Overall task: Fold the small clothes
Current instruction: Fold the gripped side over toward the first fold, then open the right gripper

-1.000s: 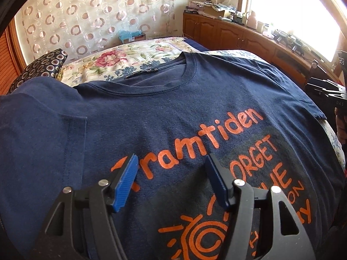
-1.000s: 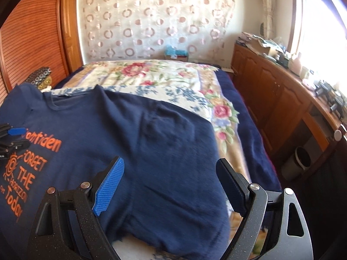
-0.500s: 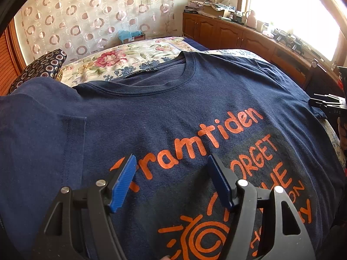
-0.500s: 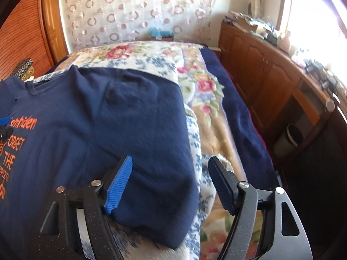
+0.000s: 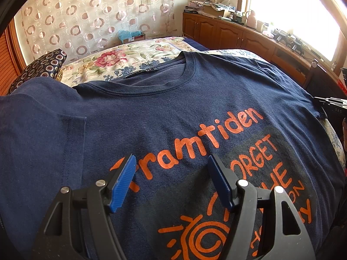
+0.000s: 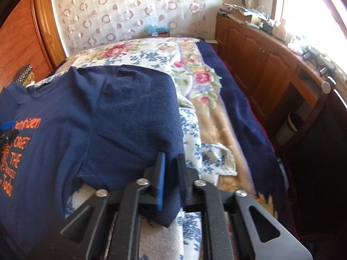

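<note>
The navy T-shirt (image 5: 173,112) lies flat on the floral bed (image 6: 203,82), its orange print reading "ramtiden", "ORGET" and "THE". The left hand-held gripper (image 5: 171,182) hangs over the print with jaws apart. The right hand-held gripper (image 6: 171,173) has just closed onto the sleeve edge at 5 o'clock of the shirt, with bare bedspread at 3 o'clock.

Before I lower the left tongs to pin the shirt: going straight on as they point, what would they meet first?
Most likely the navy T-shirt, around its orange lettering between the open left tongs. Depth is unclear.
</note>
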Available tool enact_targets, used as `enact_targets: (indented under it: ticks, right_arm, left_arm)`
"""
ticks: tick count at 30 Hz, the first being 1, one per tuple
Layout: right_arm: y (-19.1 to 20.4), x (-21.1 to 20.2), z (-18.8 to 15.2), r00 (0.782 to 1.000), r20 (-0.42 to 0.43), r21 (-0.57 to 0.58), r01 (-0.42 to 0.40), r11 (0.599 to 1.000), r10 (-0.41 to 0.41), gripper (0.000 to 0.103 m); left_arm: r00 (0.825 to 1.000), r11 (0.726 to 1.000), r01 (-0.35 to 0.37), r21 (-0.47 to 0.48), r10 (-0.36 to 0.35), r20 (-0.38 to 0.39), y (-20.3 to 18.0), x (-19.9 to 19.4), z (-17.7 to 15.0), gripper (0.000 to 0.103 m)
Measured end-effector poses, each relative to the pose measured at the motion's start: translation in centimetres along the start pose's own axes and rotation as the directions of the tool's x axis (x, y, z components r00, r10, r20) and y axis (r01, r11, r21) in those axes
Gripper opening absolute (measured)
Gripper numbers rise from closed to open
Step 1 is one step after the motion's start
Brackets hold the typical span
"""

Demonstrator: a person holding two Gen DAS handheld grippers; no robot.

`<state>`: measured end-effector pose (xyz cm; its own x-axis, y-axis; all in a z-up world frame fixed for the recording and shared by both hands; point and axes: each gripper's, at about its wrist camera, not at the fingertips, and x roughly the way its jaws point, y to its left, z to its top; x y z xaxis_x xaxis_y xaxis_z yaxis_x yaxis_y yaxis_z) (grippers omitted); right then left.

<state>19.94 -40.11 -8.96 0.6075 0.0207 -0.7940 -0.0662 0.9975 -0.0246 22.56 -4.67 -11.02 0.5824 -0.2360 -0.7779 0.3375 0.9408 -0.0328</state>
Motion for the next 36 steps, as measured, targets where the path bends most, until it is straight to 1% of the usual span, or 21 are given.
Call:
enact_targets:
  ticks: [2, 4, 6, 8, 11, 14, 17, 18, 19, 20, 21, 22, 23, 25, 27, 30, 36]
  right_arm:
    - [0.3, -0.2, 0.1, 1.0, 0.01, -0.018, 0.013, 1.0, -0.013, 0.003]
    - [1.0, -0.8, 0.5, 0.999, 0.038, -0.037, 0.023, 0.999, -0.021, 0.002]
    - [1.9, -1.7, 1.4, 0.997, 0.074, -0.058, 0.025, 0.998, -0.02, 0.002]
    - [3.0, -2.4, 2.4, 0.994, 0.11, -0.084, 0.012, 0.996, -0.002, 0.002]
    - [5.6, -3.4, 4.3, 0.987, 0.157, -0.136, -0.017, 0.991, 0.039, 0.002]
    - [9.4, -4.1, 6.0, 0.974, 0.189, -0.207, -0.086, 0.975, 0.126, 0.002]
    - [13.7, -3.5, 6.4, 0.958, 0.166, -0.262, -0.184, 0.947, 0.232, 0.002]
    - [14.6, -3.0, 6.3, 0.956, 0.149, -0.269, -0.205, 0.941, 0.251, 0.003]
    - [15.4, -2.4, 6.1, 0.957, 0.133, -0.278, -0.215, 0.936, 0.259, 0.01]
    - [16.0, -1.8, 5.9, 0.96, 0.123, -0.283, -0.207, 0.936, 0.25, 0.015]
    - [16.2, -1.4, 5.8, 0.965, 0.122, -0.278, -0.193, 0.941, 0.233, 0.027]
    - [15.9, -1.1, 5.8, 0.965, 0.123, -0.268, -0.192, 0.944, 0.231, 0.032]
    - [15.3, -0.8, 5.8, 0.966, 0.122, -0.243, -0.193, 0.951, 0.227, 0.033]
    - [14.0, -0.3, 6.0, 0.972, 0.124, -0.201, -0.172, 0.964, 0.199, 0.042]
    - [12.9, 0.1, 6.1, 0.979, 0.126, -0.175, -0.139, 0.975, 0.162, 0.044]
    - [11.3, 1.0, 6.0, 0.985, 0.102, -0.145, -0.121, 0.982, 0.136, 0.044]
    - [9.9, 3.9, 5.3, 0.997, 0.034, -0.124, -0.058, 0.991, 0.063, 0.044]
  left_arm:
    - [1.0, 1.0, 0.003, -0.001, -0.003, 0.0, 0.0, -0.1, 0.0, 0.068]
    - [1.0, 1.0, 0.01, -0.007, -0.01, 0.002, 0.1, -0.2, 0.0, 0.068]
    - [1.0, 1.0, 0.022, -0.017, -0.021, 0.02, 0.3, -0.9, -0.1, 0.068]
    - [0.999, 0.999, 0.025, -0.024, -0.024, 0.049, 0.5, -2.0, 0.0, 0.068]
    - [0.996, 0.999, 0.024, -0.043, -0.02, 0.086, 1.0, -3.6, 0.0, 0.068]
    - [0.994, 0.998, 0.022, -0.064, -0.015, 0.11, 1.7, -5.0, -0.3, 0.068]
    - [0.993, 0.997, 0.015, -0.073, -0.006, 0.122, 2.3, -5.7, -0.7, 0.068]
    - [0.992, 0.997, 0.013, -0.076, -0.003, 0.125, 2.5, -5.8, -0.8, 0.068]
    - [0.992, 0.997, 0.011, -0.08, 0.0, 0.129, 2.7, -6.0, -0.9, 0.068]
    - [0.991, 0.996, 0.01, -0.085, 0.001, 0.132, 2.9, -6.2, -1.0, 0.068]
    - [0.991, 0.996, 0.011, -0.089, 0.001, 0.134, 3.0, -6.3, -1.1, 0.068]
    - [0.991, 0.996, 0.011, -0.093, 0.001, 0.136, 3.2, -6.3, -1.2, 0.068]
    - [0.99, 0.995, 0.011, -0.095, 0.002, 0.138, 3.2, -6.4, -1.2, 0.068]
    - [0.99, 0.995, 0.014, -0.101, 0.001, 0.144, 3.6, -6.6, -1.5, 0.068]
    - [0.989, 0.994, 0.014, -0.106, 0.002, 0.148, 3.7, -6.6, -1.6, 0.068]
    - [0.989, 0.993, 0.022, -0.114, -0.005, 0.147, 3.8, -6.5, -2.0, 0.068]
    - [0.991, 0.994, 0.026, -0.11, -0.011, 0.136, 3.5, -6.1, -2.1, 0.068]
